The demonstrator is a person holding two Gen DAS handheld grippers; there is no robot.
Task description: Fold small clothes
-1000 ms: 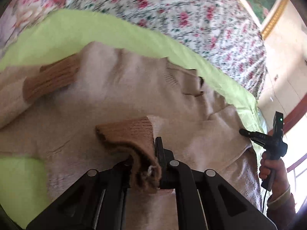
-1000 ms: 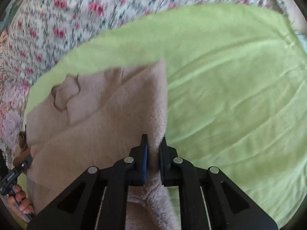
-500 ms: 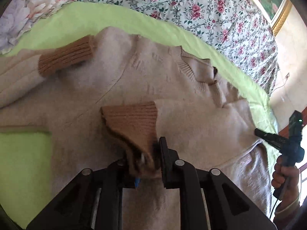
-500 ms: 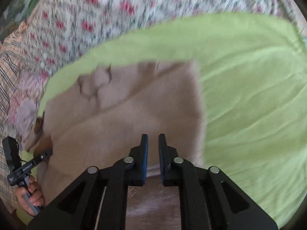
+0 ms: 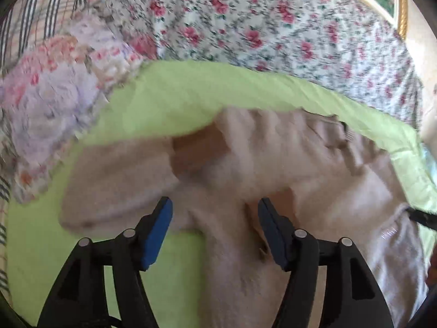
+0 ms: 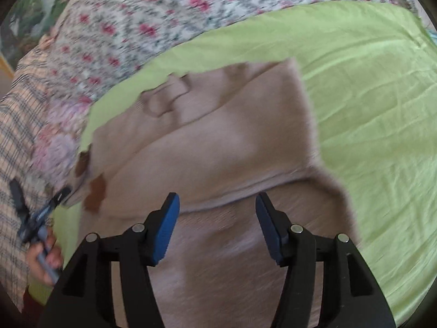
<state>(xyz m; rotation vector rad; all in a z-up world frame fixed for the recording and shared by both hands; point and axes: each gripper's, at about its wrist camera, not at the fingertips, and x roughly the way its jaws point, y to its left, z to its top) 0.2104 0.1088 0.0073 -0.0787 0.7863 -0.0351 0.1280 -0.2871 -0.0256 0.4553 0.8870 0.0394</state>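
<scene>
Both grippers have just let go. A second ago the left gripper (image 5: pixel 214 213) was clamped on a brown ribbed cuff and the right gripper (image 6: pixel 217 209) pinched the sweater's edge; their jaws have just been opening, and now both stand wide with only loose knit lying beneath the gap, nothing pressed by the blue pads (image 5: pixel 155 235).

The beige sweater (image 6: pixel 218 142) lies on the green sheet (image 6: pixel 368 95), its collar toward the sheet's far edge beside the flowered bedding (image 5: pixel 273 27). In the right wrist view the right side is folded inward, leaving a straight edge, and the sheet's right part is bare. In the left wrist view a sleeve with its brown cuff (image 5: pixel 199 147) is laid across the body, though blur softens the details. This suggests that the 2 sleeve folds are placed and the lengthwise fold comes next.

Each gripper points steeply down at the sweater's near part. The left hand (image 6: pixel 43 257) shows at the sheet's left edge.
</scene>
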